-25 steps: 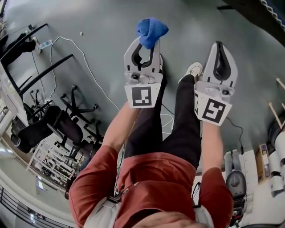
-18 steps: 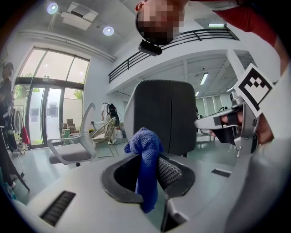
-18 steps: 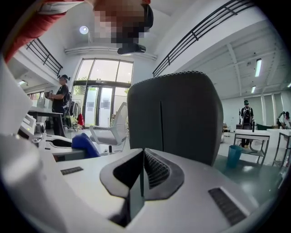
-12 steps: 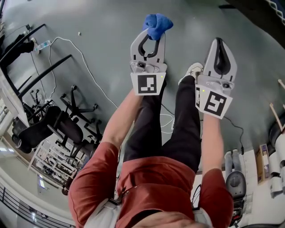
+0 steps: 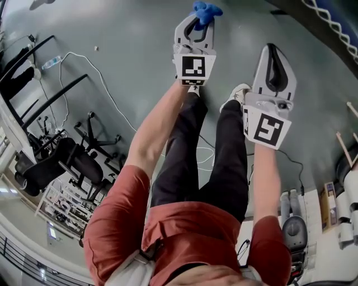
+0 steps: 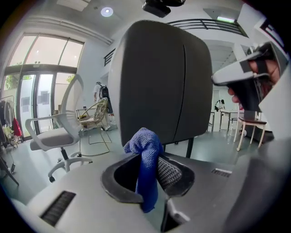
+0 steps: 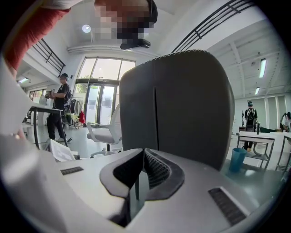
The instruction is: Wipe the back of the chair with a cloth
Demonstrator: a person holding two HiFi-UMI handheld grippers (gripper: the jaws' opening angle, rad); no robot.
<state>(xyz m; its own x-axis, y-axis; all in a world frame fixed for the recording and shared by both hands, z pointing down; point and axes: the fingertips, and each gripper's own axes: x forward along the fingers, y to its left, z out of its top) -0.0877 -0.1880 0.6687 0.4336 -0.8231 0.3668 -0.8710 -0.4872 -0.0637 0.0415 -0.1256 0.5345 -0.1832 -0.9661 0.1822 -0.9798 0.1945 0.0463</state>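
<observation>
My left gripper (image 5: 197,21) is shut on a blue cloth (image 5: 205,10), which bunches out past the jaw tips at the top of the head view. In the left gripper view the cloth (image 6: 146,157) hangs pinched between the jaws, just short of the dark grey chair back (image 6: 159,77) that fills the middle. My right gripper (image 5: 273,55) is shut with nothing in it, held beside the left and a little lower. From its own view the same chair back (image 7: 182,104) rises close ahead of the shut jaws (image 7: 141,170). The right gripper (image 6: 245,77) also shows at the left gripper view's right edge.
A black office chair (image 5: 61,162) and a white cable (image 5: 100,84) lie on the grey floor at left. A white swivel chair (image 6: 54,132) and a wire chair (image 6: 93,113) stand behind. A blue cup (image 7: 236,159) sits on a table; a person (image 7: 59,109) stands far left.
My left gripper has travelled forward, toward the top of the head view, carrying the blue cloth. The right gripper has barely shifted.
</observation>
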